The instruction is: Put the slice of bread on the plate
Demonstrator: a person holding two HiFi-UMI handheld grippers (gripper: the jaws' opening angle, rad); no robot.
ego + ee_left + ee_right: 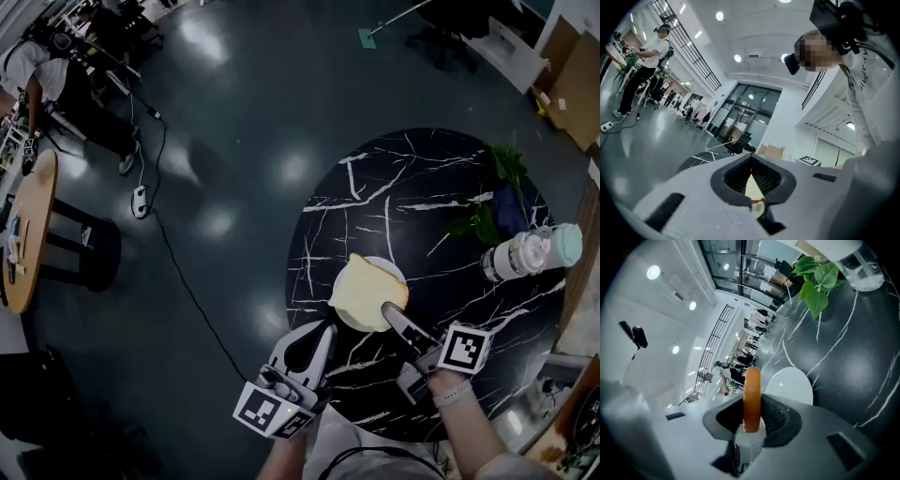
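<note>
A pale yellow slice of bread with an orange-brown crust is over the white plate on the black marble table, hiding most of it. My right gripper is shut on the slice's near edge. In the right gripper view the slice stands edge-on between the pads, and the plate lies just beyond it. I cannot tell whether the bread touches the plate. My left gripper hangs at the table's near left edge, shut and holding nothing; its view shows the jaws closed together.
A green leafy plant in a dark vase and a clear jar with a pale lid stand at the table's right side. On the floor to the left are a wooden table, a stool, a cable and a person.
</note>
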